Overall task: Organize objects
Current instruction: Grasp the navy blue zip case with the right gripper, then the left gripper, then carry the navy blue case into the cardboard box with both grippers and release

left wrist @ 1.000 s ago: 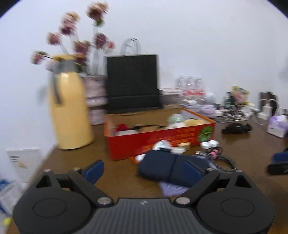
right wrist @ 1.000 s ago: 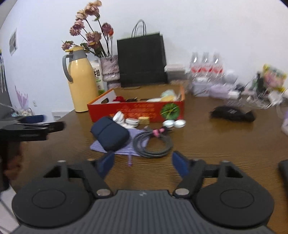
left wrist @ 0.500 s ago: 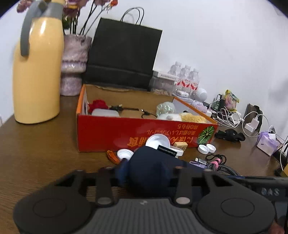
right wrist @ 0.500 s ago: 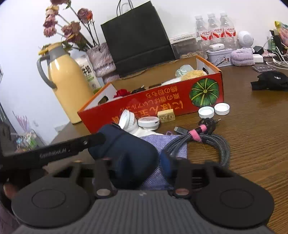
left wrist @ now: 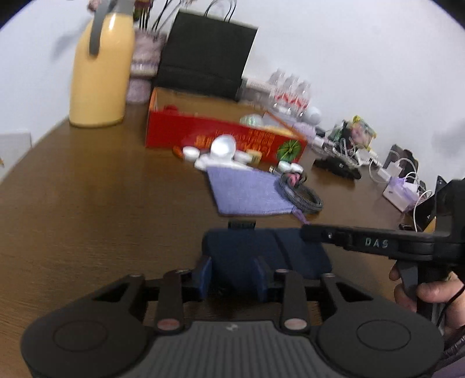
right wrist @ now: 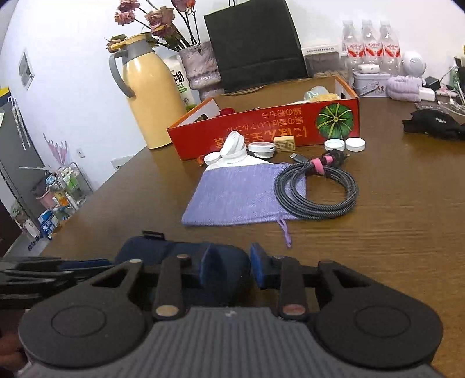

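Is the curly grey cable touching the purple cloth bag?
Touching. The right wrist view shows the coiled cable with its left loop lying on top of the purple bag, no gap between them.

A lived-in home or office room: cluttered wooden table (right wrist: 392, 232), thermos (right wrist: 145, 93), dried flowers (right wrist: 157, 17), chargers (left wrist: 386, 171) at right.

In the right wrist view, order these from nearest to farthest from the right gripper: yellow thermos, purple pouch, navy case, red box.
1. navy case, between the right gripper's closing jaws.
2. purple pouch, just ahead.
3. red box, behind it.
4. yellow thermos, far left, slightly beyond.
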